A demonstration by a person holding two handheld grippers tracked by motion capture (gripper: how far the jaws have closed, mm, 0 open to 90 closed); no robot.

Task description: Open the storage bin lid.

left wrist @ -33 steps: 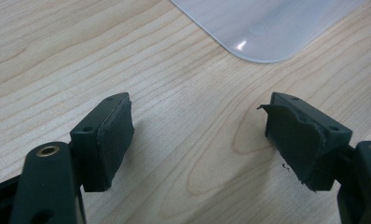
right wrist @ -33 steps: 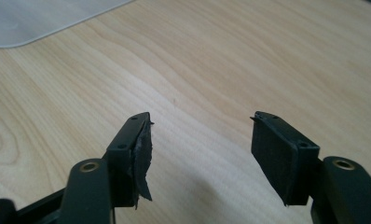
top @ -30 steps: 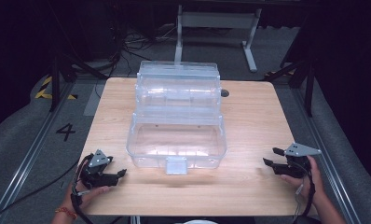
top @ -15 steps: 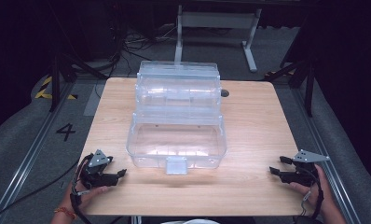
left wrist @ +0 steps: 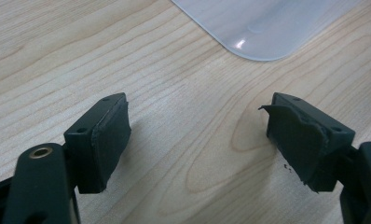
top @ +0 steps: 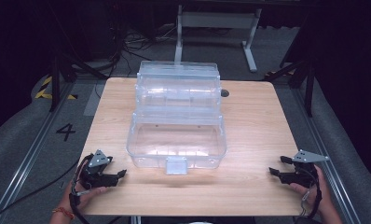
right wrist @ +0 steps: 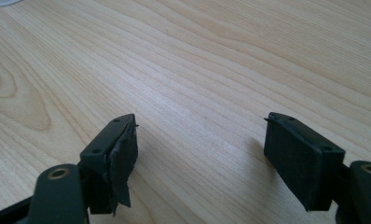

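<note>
Your left gripper [top: 120, 174] rests spread and empty near the clear plastic box [top: 176, 121] (lid up) at mid-table [top: 253, 116]. Your right gripper [top: 278, 166], jaws just opened wider, holds nothing, well apart. A floor marking [top: 65, 132] reads "4".

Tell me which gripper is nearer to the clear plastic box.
Left. The left gripper sits just off the near left corner of the clear plastic box; the right gripper rests farther off, near the table's right edge.
</note>
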